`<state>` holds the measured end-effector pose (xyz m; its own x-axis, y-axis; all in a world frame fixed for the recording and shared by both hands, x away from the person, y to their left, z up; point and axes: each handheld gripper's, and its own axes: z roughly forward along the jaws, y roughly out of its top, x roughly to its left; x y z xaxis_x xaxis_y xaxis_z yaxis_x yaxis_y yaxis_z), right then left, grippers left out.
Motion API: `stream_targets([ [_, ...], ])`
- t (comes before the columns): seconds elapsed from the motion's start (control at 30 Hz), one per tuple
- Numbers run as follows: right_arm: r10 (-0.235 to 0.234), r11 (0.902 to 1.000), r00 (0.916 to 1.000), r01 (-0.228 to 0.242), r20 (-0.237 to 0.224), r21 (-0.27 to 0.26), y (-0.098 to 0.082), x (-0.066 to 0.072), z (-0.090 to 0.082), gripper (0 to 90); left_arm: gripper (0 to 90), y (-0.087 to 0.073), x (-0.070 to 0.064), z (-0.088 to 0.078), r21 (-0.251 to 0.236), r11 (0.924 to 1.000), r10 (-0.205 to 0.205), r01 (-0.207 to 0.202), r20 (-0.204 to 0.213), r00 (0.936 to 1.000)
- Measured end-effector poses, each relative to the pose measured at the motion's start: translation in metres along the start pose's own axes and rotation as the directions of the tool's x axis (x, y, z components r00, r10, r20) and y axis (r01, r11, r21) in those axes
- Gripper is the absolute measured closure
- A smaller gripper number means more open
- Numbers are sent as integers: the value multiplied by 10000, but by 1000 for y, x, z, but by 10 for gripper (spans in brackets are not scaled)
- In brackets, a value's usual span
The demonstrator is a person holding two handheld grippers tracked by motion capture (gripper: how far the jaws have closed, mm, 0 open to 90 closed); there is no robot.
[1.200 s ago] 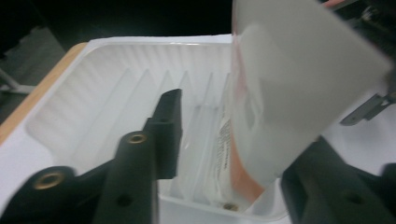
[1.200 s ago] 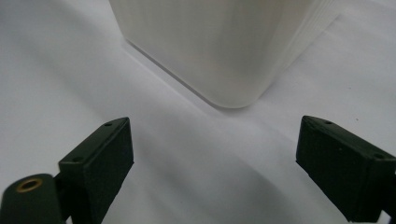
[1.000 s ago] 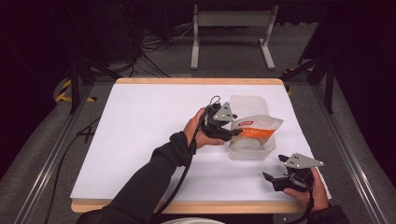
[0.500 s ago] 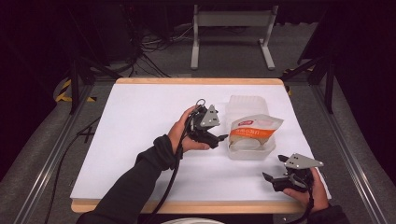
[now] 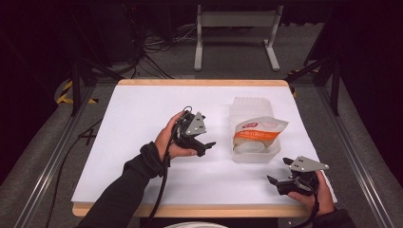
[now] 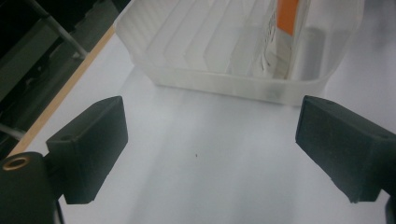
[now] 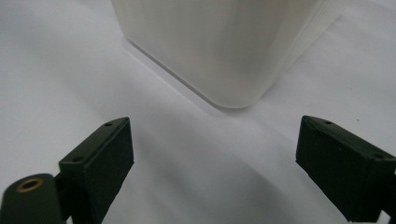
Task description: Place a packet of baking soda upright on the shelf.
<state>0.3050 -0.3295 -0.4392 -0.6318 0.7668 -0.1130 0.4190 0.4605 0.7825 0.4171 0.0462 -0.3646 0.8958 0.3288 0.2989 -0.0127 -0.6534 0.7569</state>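
My right hand-held gripper (image 5: 287,178) sits nearest me, jaws spread wide and empty, with a rounded corner of the clear plastic tub (image 7: 224,51) just ahead of it. My left hand-held gripper (image 5: 198,141) hovers over the white worktop (image 5: 142,114), jaws also spread and holding nothing; the tub stands a little beyond its tips. Inside the tub, an orange-and-white pouch (image 5: 256,134) leans above the rim. My guess: the light tub may skid or tip if one jaw nudges its wall, spilling the pouch.
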Motion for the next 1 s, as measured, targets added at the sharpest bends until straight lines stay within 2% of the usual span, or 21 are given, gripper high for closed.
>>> stream_targets([
  [0.17, -36, 10000, 10000, 36, -9, -30, 0, 0, 0, 119, 104, -17, 2, -9, 208, 9998, 29, -21, -368, 9993],
  [0.37, -103, 9999, 9999, 103, 59, -96, 1, 0, -2, 118, 103, -34, 3, -21, 241, 9996, -120, 134, -565, 9983],
  [0.47, -181, 9998, 9998, 182, 67, -124, 1, 1, -2, 116, 103, -43, 3, -27, 288, 9996, -55, 77, -756, 9971],
  [1.0, -318, 9993, 9993, 321, 205, -165, 2, 2, -4, 112, 96, -92, 3, -57, 814, 9958, -300, 412, -1337, 9906],
])
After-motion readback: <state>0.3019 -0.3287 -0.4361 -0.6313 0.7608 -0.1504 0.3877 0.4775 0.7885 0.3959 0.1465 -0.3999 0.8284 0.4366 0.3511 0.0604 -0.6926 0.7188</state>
